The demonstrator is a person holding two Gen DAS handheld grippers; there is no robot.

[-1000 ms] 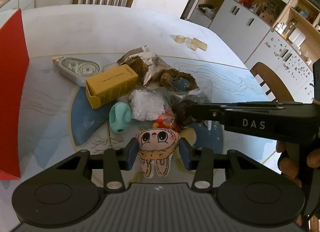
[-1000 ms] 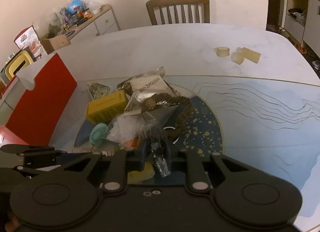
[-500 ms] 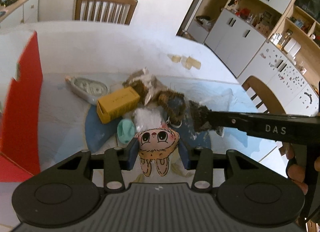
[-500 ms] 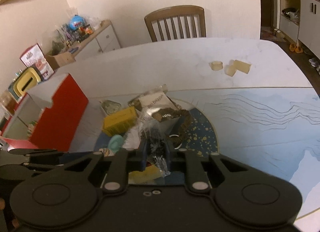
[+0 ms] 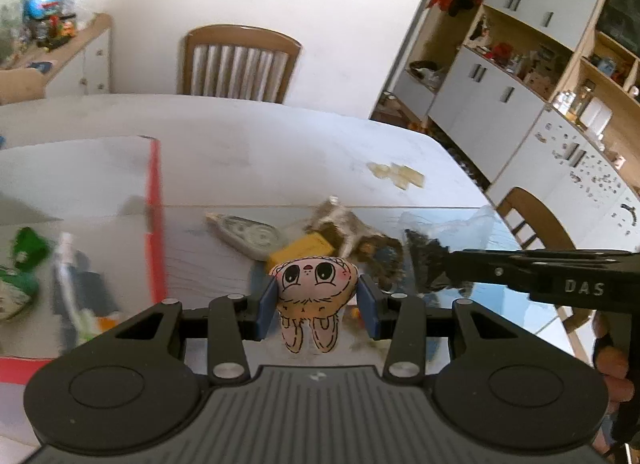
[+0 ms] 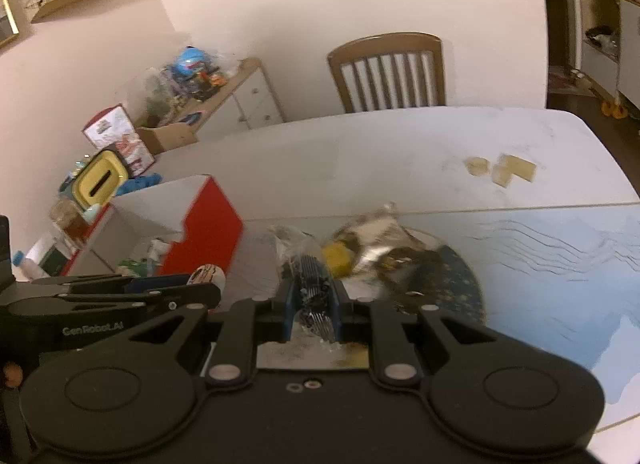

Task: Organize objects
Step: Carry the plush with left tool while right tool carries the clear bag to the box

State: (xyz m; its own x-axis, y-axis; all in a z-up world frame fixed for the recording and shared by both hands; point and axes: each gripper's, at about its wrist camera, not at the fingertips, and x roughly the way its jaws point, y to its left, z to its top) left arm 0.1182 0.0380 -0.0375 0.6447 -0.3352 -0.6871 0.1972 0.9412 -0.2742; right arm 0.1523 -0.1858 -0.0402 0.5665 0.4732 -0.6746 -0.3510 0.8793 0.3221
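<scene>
Jaws: left gripper (image 5: 316, 306) clamps bunny toy (image 5: 314, 288), right gripper (image 6: 313, 310) clamps black packet (image 6: 313, 288); clear red box (image 6: 204, 240) wall before release

My left gripper (image 5: 316, 304): blue pads clamp bunny-face plush toy (image 5: 314, 284) at both sides; toy clear of table (image 5: 260, 144), ears hang downward. My right gripper (image 5: 444, 264) enters from right edge, closed on clear bag with dark contents (image 5: 428, 260). Below on table: correction tape dispenser (image 5: 246, 234), yellow box (image 5: 302, 250), crumpled foil packet (image 5: 340, 222), touching in one pile. Red box (image 5: 154, 216) at left, open, blurred items inside. Three pale yellow blocks (image 5: 396, 174) farther back. Wooden chair (image 5: 238, 62) behind table.
</scene>
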